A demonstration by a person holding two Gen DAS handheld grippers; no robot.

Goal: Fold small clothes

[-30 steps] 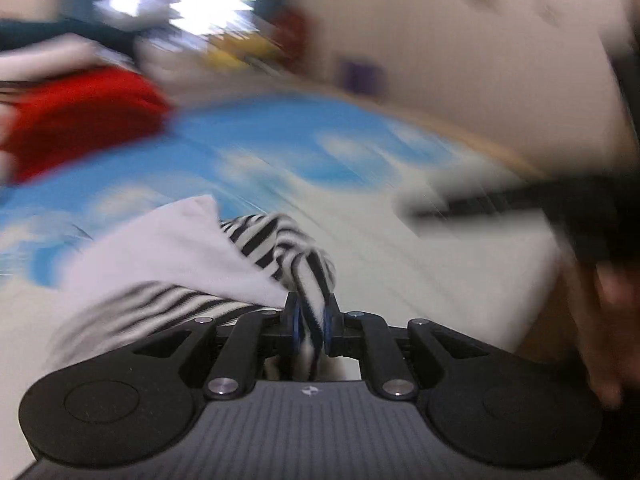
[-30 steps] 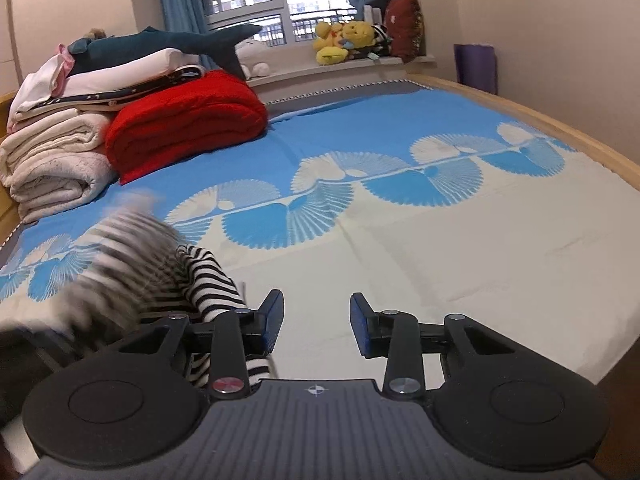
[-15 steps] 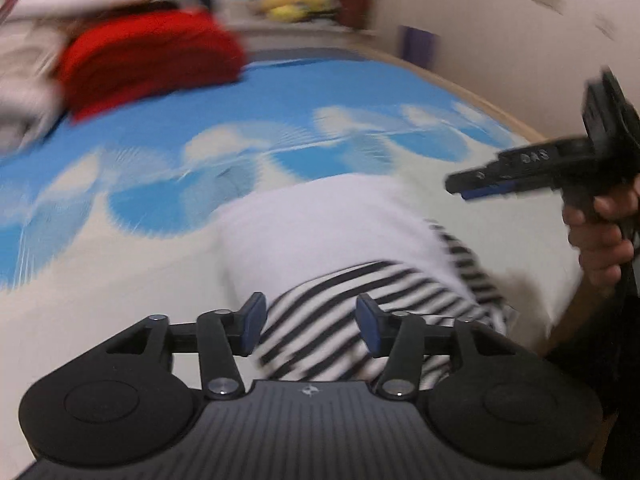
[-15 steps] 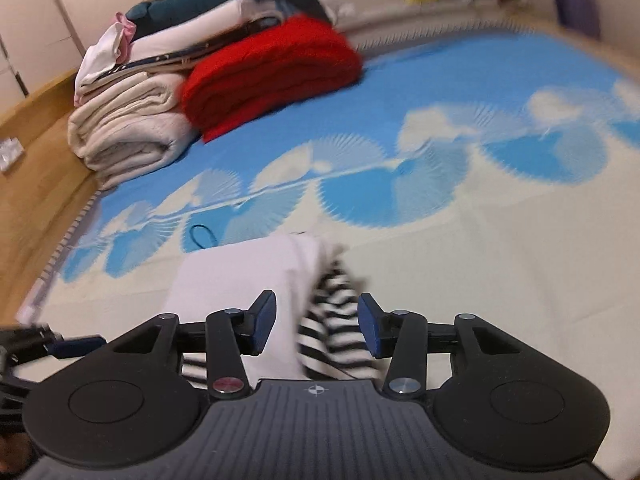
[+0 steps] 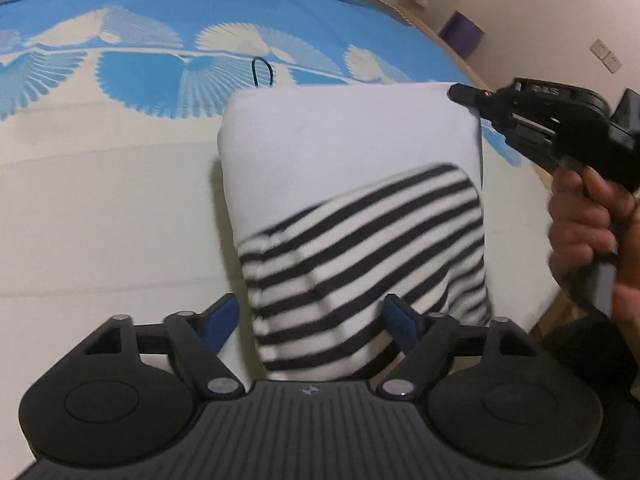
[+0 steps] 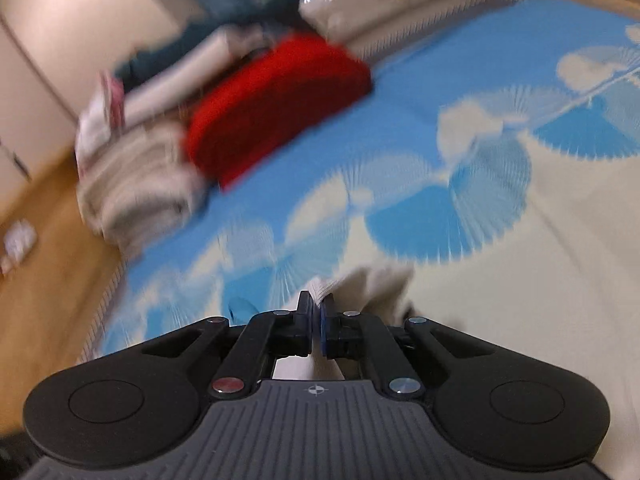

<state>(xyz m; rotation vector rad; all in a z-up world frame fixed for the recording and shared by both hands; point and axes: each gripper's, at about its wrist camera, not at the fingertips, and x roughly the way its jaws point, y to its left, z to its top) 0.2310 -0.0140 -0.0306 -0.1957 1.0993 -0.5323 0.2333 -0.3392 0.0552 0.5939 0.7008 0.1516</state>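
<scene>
Striped knit shirt (image 5: 352, 216) lies folded on the bed (image 5: 100, 208). Your left gripper (image 5: 312, 316), tilted down, is opening astride its hem. Your right gripper (image 6: 316, 312) pinches its white corner.

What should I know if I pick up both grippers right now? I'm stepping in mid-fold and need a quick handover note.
Left gripper: jaws opening, spread either side of the striped near end of the garment, pads not pressing on it.
Right gripper: shut on a pinch of white fabric at the garment's far right corner.
Garment: lies on the blue and cream bed cover as a roughly rectangular packet, white part far, striped part near.
Done: folded into a compact shape.
Left: probably finish or tidy the fold with the held corner, release, set it aside.
A thin dark loop lies just beyond the garment.
</scene>
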